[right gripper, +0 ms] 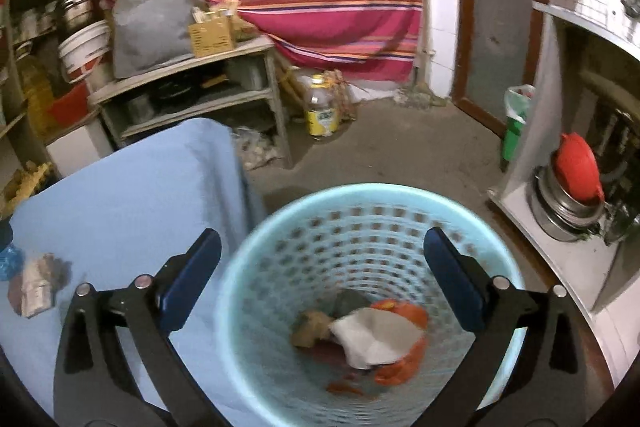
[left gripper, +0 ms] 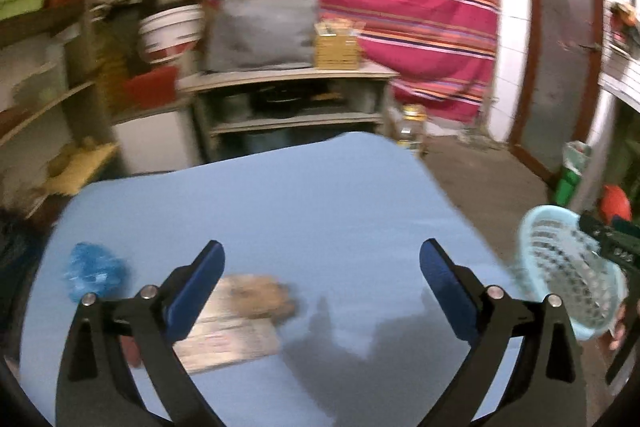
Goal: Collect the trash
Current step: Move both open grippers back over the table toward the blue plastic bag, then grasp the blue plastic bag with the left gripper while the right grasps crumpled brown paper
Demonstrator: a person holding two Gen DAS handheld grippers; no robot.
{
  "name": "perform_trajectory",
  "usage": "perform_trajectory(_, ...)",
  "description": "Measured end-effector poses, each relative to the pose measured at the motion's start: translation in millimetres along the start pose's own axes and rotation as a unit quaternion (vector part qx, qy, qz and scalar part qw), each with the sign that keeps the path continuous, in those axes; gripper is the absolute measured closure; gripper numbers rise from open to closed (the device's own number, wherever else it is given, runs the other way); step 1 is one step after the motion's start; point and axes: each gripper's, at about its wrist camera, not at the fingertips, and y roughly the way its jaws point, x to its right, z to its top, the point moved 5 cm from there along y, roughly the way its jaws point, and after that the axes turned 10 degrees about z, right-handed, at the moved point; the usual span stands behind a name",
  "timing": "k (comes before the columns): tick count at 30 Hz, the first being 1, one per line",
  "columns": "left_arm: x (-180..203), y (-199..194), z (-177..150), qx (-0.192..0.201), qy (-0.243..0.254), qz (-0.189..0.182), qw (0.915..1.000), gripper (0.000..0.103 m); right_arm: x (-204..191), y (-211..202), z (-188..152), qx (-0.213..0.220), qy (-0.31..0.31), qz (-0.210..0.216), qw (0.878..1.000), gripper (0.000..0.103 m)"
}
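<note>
We count one light blue lattice basket (right gripper: 360, 227) standing on the floor just beside the table's right edge. Inside it we make out four scraps: a white sheet (right gripper: 372, 341), an orange wrapper (right gripper: 408, 315), a brown lump (right gripper: 310, 325) and a grey piece (right gripper: 348, 301). On the blue table (left gripper: 300, 211), near its left edge, three scraps lie: one blue crumpled wrapper (left gripper: 94, 271), one brown lump (left gripper: 260, 297), one flat printed packet (left gripper: 232, 341).

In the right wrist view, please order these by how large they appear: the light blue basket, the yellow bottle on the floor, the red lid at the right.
1. Light blue basket, by far the largest, though it is closest to the camera.
2. Red lid and yellow bottle look about alike; I would not rank them.
</note>
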Motion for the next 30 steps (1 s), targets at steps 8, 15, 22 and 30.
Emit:
perform_trajectory(8,-132,33,-30,-0.032,-0.049,0.097,0.9935,0.007,-123,29,-10,-0.014,-0.067,0.071,0.995,0.004)
perform_trajectory(15,-215,60,-59,-0.072,-0.090,0.127,0.9852,0.007,-212,52,-31,-0.039,-0.135,0.105,0.985,0.004)
perform_trajectory(22,-256,91,-70,-0.101,-0.122,0.111,0.9810,0.007,-265,70,-50,-0.061,-0.157,0.134,0.977,0.004)
perform_trajectory(30,-253,111,-74,-0.119,-0.118,0.100,0.9808,0.023,-296,87,-64,-0.080,-0.178,0.143,0.970,0.004)
